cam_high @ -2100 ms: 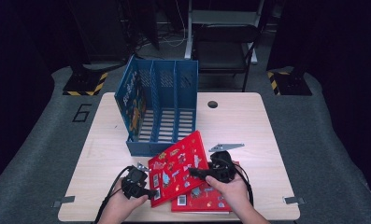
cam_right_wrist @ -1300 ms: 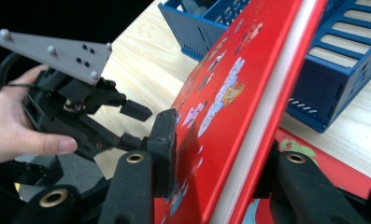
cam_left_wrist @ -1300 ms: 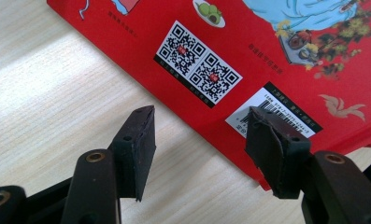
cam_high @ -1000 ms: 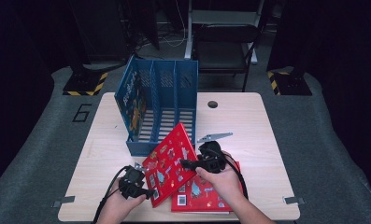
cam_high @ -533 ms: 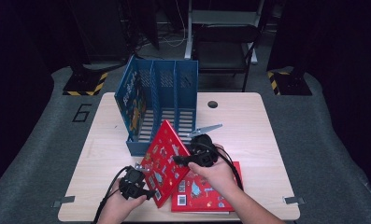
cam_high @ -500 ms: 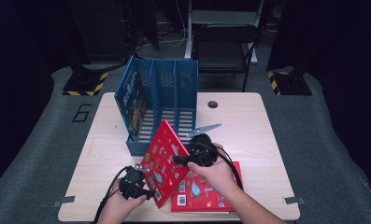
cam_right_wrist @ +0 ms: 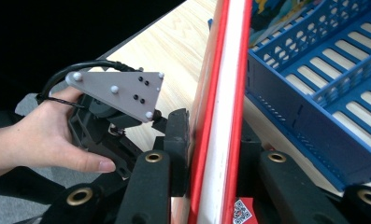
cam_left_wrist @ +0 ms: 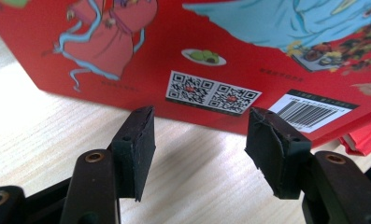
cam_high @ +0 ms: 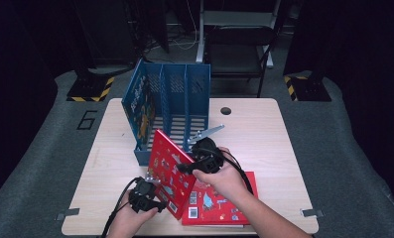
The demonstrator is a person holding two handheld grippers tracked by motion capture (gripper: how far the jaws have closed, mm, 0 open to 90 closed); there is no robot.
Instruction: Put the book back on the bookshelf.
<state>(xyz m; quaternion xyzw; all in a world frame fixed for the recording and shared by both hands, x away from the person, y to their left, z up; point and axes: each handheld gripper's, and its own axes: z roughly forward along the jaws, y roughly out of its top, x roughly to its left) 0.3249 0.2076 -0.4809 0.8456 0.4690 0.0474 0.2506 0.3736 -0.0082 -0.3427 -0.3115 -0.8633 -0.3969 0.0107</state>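
Red book [cam_high: 168, 173] was tilted up, pinched in the right gripper [cam_right_wrist: 211, 140]; left gripper [cam_left_wrist: 197, 140] gaped wide, holding nothing. Blue file rack [cam_high: 172, 106] had colourful books in its left slot.

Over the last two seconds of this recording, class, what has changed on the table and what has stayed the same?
The right gripper, shut on the red book, has tipped it up from lying nearly flat to standing steeply on its lower edge, moving it toward the blue file rack. The left gripper stays open at the book's lower corner. The second red book and rack have not moved.
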